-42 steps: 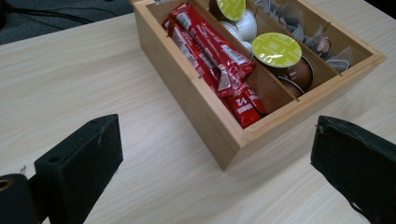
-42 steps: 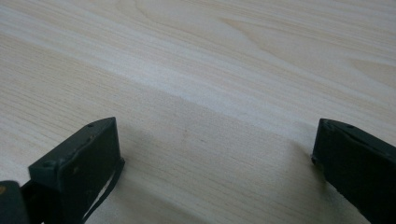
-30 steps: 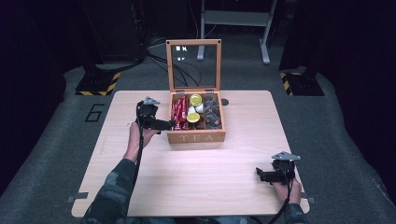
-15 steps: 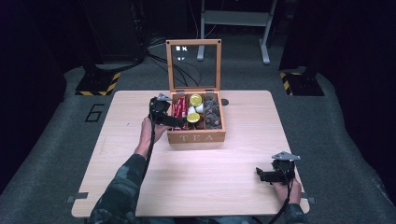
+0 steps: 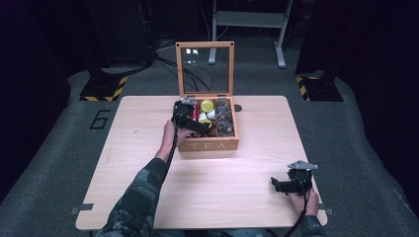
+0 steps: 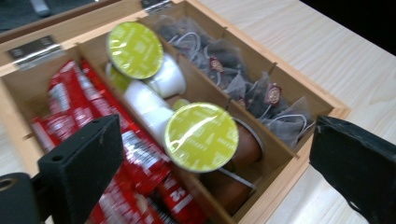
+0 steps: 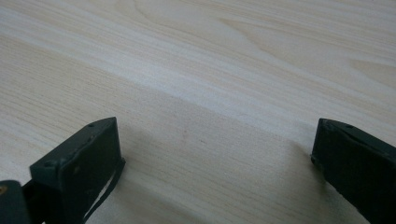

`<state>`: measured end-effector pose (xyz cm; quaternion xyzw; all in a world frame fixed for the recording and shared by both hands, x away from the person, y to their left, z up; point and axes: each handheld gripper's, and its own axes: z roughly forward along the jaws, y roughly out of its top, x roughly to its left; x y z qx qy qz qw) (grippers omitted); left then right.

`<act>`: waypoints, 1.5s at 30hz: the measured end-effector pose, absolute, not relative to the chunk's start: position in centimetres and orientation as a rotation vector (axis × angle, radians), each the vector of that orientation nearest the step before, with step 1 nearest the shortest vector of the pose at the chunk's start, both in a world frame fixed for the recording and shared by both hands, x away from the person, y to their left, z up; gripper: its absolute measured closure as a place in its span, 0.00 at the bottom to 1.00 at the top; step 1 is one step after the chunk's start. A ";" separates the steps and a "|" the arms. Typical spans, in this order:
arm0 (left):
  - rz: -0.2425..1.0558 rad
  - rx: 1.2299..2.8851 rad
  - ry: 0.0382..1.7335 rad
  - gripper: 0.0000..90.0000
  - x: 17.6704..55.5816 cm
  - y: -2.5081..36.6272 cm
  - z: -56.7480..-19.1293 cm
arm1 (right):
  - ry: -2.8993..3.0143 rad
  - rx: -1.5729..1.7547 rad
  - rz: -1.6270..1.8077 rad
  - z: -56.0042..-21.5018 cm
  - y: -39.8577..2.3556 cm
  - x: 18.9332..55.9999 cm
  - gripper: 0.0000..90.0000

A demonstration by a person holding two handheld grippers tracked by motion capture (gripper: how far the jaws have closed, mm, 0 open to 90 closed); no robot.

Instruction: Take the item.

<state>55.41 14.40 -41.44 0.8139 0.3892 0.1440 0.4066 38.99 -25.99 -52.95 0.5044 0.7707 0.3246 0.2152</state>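
Overhead, the left gripper [image 6: 205, 163] hangs wide-jawed above the tea box's [image 5: 207, 146] capsules [image 6: 201, 136]; right gripper [image 5: 289, 184] open near the table [image 5: 148, 197] edge.

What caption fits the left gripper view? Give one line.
Open left claw poised over a green-lidded capsule in the wooden tea box.

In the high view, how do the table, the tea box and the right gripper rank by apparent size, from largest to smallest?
1. Table, clearly largest.
2. Tea box, with its open lid.
3. Right gripper, smallest, although it is closer to the camera than the box.
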 end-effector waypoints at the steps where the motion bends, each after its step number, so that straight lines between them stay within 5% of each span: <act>1: 0.363 2.053 0.982 0.04 55.4 14.4 -41.4 | 2.137 1.399 0.900 -53.0 -26.0 39.0 0.01; 27: 0.370 2.152 0.941 0.37 58.2 12.1 -43.8 | 2.137 1.399 0.900 -52.9 -26.0 39.0 0.01; 45: 0.362 2.197 0.958 0.46 58.1 11.9 -45.1 | 2.137 1.398 0.900 -52.9 -26.0 39.0 0.01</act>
